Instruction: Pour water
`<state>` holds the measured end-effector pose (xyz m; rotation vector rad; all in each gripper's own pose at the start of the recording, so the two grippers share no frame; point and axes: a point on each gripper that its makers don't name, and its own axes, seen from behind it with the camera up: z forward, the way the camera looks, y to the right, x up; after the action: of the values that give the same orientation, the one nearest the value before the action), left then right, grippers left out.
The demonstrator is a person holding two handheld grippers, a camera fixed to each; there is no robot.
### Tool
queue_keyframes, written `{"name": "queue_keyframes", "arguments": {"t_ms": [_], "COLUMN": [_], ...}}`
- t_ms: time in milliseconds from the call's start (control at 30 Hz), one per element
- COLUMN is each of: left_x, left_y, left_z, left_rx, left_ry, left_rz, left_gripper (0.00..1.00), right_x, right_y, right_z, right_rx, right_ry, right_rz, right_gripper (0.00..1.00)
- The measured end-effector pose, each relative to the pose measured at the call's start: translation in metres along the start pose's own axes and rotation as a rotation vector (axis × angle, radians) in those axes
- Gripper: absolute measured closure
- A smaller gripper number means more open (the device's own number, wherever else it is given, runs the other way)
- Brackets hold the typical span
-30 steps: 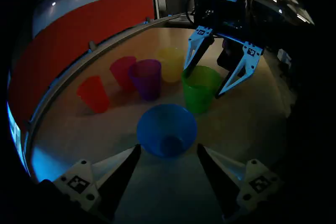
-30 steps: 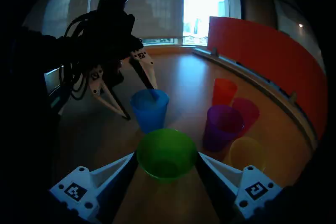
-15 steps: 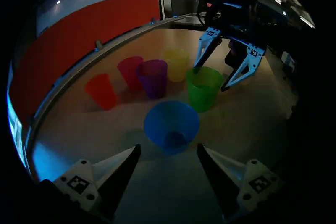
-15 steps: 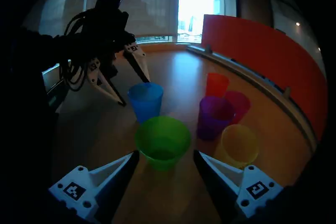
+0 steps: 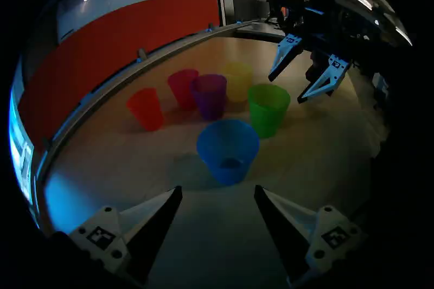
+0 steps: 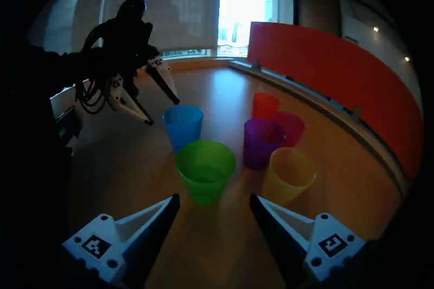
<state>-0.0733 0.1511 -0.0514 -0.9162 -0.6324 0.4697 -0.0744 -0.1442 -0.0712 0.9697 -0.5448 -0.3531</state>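
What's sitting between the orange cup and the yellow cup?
The pink cup and the purple cup, seen in the left gripper view; purple stands nearer the yellow cup, pink nearer the orange cup.

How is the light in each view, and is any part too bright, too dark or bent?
Right gripper view: the window is blown out to white, and the left claw is mostly a dark silhouette. Left gripper view: dim overall, and the red wall panel bows from fisheye distortion.
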Motion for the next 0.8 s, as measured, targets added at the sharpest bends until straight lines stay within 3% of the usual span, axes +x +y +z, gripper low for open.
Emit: {"name": "queue_keyframes", "arguments": {"t_ms": [400, 800], "left_x": [-0.012, -0.006], "left_y": [-0.013, -0.045], "left_z": [-0.021, -0.046], "left_rx": [0.096, 0.272], "left_ry": [0.032, 0.127], "left_rz": [-0.083, -0.167], "left_gripper": [0.01, 0.01], "right_x": [0.006, 0.014], "right_y": [0.013, 0.038], "right_z": [-0.024, -0.043], "right_rx": [-0.091, -0.248], "right_ry": [0.044, 0.084], "right_rz": [0.078, 0.172], "right_gripper": [0.00, 0.00]}}
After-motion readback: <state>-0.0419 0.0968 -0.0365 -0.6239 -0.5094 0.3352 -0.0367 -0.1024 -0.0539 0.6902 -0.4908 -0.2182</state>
